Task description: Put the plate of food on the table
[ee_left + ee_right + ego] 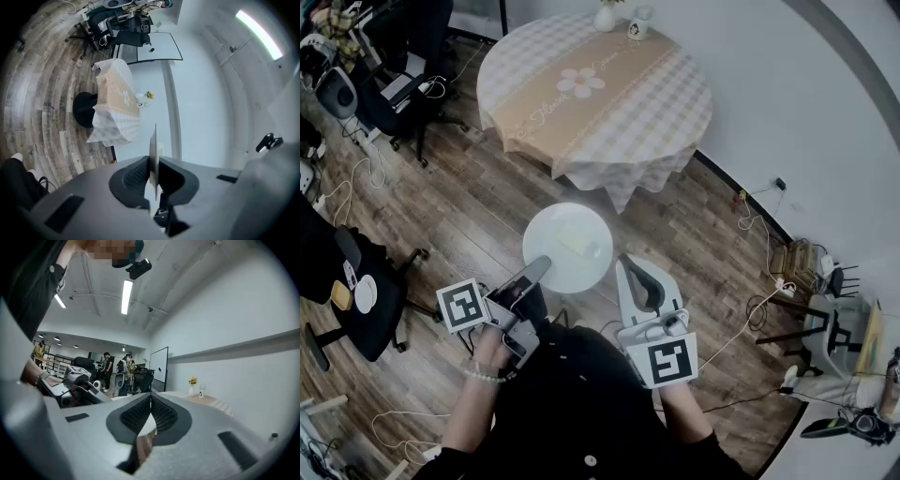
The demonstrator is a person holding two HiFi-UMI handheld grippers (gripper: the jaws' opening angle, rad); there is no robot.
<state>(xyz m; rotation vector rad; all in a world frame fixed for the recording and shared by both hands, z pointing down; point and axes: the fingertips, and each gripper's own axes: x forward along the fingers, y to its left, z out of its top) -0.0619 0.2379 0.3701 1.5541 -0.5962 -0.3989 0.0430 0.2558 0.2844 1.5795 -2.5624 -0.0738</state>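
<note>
A white round plate (567,246) with a pale piece of food (578,244) on it hangs level above the wooden floor. My left gripper (539,265) is shut on its near-left rim; in the left gripper view the plate (153,154) shows edge-on, pinched between the jaws (153,176). My right gripper (623,265) is shut just beside the plate's right edge with nothing between its pads; its own view shows the closed jaws (151,401) with the plate (147,425) beyond them. The round table (595,84) with a checked cloth stands ahead.
A white vase (605,17) and a small cup (639,23) stand at the table's far edge. Office chairs (394,94) and cables lie at the left; a wall runs along the right, with clutter (834,309) at its foot. People stand far off (117,369).
</note>
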